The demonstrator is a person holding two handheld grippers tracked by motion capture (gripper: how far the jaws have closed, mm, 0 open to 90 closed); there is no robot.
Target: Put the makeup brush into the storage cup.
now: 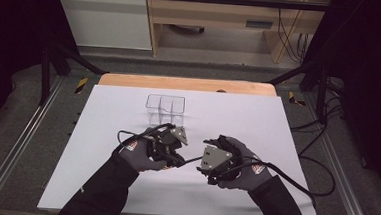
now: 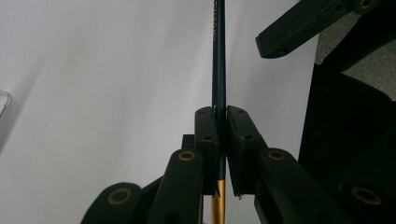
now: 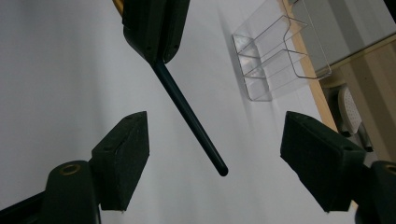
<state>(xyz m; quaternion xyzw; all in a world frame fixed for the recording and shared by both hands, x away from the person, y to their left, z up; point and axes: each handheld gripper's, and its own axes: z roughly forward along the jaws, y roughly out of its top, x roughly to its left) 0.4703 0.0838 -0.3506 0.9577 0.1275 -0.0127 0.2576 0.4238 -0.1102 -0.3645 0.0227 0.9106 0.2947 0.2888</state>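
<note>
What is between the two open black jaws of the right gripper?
The free end of the thin dark pencil, untouched by the right gripper; the left gripper holds it. The right gripper view shows this.

Gold lettering runs lengthwise along the dark pencil [image 2: 218,56] in the left gripper view, near the top edge; the characters are too blurred to read. In the high view, each glove [image 1: 136,155] carries a small red-and-white mark on the back of the hand; its wording cannot be made out. No other text is legible.
</note>
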